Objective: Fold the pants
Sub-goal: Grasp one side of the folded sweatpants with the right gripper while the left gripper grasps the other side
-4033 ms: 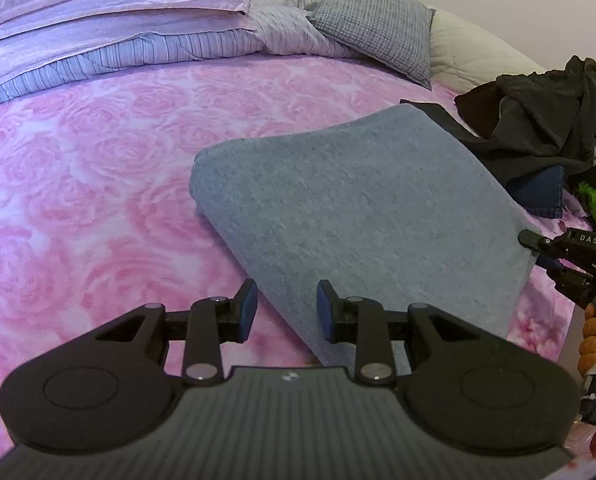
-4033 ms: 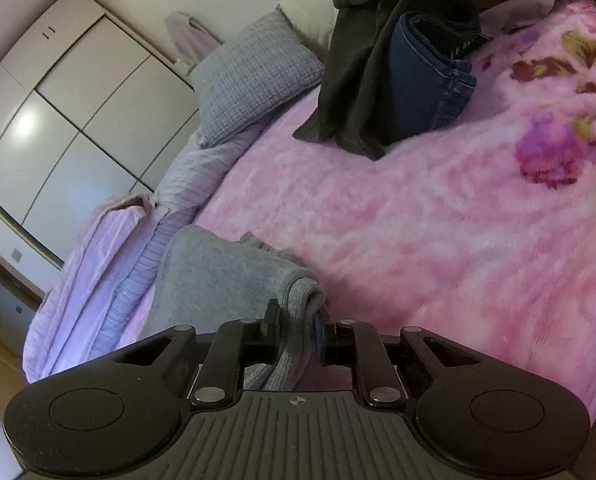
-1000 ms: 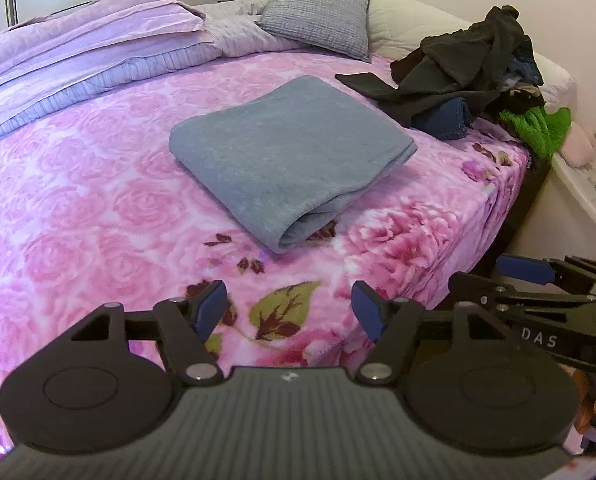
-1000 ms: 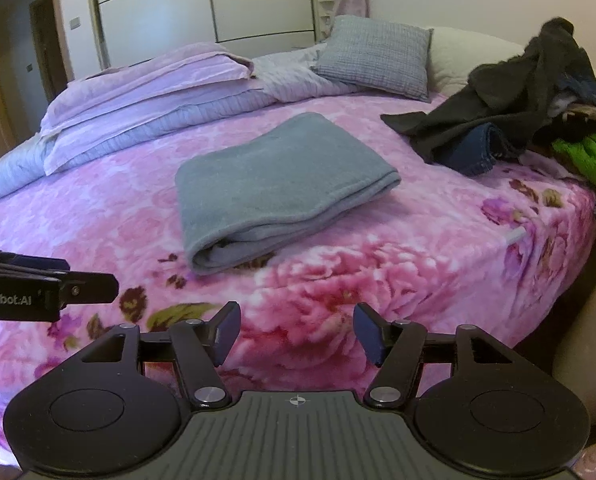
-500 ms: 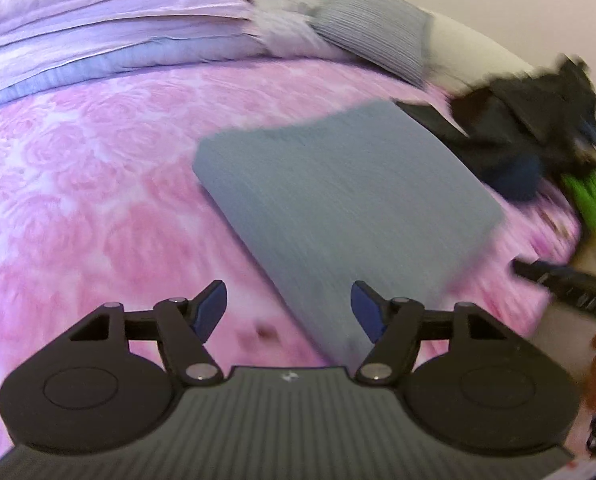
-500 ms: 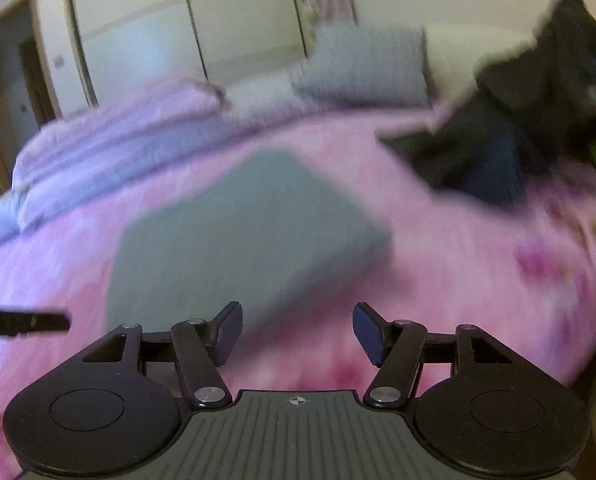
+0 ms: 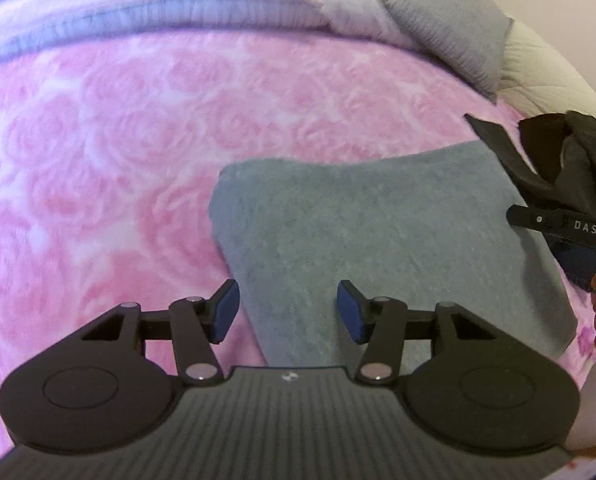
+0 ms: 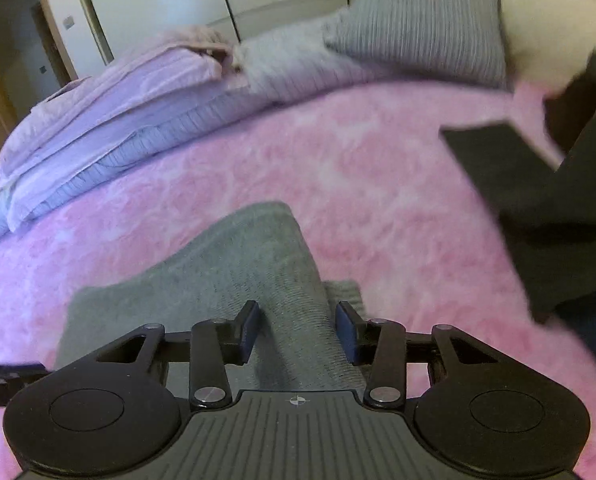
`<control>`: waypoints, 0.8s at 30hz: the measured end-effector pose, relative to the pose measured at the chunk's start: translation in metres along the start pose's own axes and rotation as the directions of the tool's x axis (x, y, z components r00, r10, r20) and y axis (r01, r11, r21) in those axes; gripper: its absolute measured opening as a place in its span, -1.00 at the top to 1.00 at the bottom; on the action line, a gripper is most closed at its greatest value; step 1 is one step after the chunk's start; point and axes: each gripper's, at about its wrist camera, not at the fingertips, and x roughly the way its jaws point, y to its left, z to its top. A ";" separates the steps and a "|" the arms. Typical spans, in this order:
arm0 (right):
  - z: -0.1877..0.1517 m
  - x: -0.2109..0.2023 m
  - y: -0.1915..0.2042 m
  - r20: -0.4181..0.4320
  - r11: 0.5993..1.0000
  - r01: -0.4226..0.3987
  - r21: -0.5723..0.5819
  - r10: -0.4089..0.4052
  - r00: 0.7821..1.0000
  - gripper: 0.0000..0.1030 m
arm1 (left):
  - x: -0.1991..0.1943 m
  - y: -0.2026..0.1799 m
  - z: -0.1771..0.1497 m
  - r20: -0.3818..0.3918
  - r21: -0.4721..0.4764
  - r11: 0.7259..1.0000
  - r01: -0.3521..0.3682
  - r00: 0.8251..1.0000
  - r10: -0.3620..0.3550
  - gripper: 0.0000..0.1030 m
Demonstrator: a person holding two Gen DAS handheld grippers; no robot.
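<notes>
Your grey folded pants (image 7: 381,240) lie on the pink rose-print bedspread (image 7: 110,152), near the bed's right side, just short of the heap of dark clothes (image 7: 569,160). In the left wrist view they form a flat rectangular stack, so the main folds look done and another fold or a tidy-up is probably what remains.

Your left gripper (image 7: 288,312) hangs over the stack's near left edge. Its jaws have just been closing and stand partly apart; the left pad (image 7: 225,312) sits over the bedspread beside the edge and the right one over the cloth, neither pressing. That straddle suits pinching the edge once you drop lower.

Your right gripper (image 8: 298,334) has a raised ridge of the grey fabric (image 8: 290,280) between its pads. Its jaws have also just been closing, yet a thin gap shows on both sides of the ridge, so it grips nothing yet. It reaches in from the stack's opposite end, which would let you lift both ends together.

The right view is blurred, so settle before you close.
</notes>
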 end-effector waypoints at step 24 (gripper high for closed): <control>0.033 -0.002 -0.007 -0.203 0.999 0.016 -0.034 -0.022 0.979 0.81 | -0.024 -0.050 0.043 -0.134 -0.117 0.984 -0.132 0.984 0.116 0.06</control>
